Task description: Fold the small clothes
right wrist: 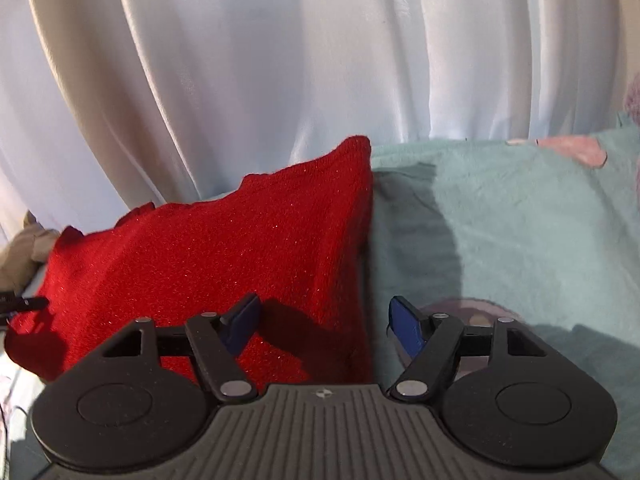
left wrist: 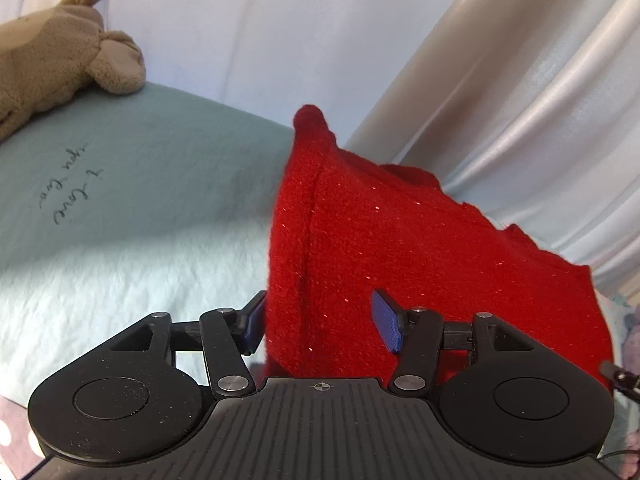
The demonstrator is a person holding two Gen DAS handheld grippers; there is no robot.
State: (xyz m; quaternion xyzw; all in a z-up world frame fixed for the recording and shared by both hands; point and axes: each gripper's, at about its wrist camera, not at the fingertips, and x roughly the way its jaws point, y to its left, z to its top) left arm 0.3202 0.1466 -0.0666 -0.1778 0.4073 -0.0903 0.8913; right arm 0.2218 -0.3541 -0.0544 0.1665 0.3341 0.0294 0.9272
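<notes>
A small red knitted garment [left wrist: 400, 240] with a glittery thread lies on a pale teal blanket [left wrist: 140, 200]. My left gripper [left wrist: 320, 324] is open, its blue pads straddling the garment's near left edge. In the right wrist view the same garment [right wrist: 220, 248] lies left of centre. My right gripper [right wrist: 324, 324] is open over the garment's near right edge, its left pad above the red knit and its right pad above the blanket [right wrist: 500, 220].
A tan plush toy [left wrist: 60, 48] lies at the far left on the blanket, near some dark handwriting [left wrist: 68, 188]. White curtains [right wrist: 280, 60] hang behind the bed. A pink patch [right wrist: 568, 148] shows at the far right.
</notes>
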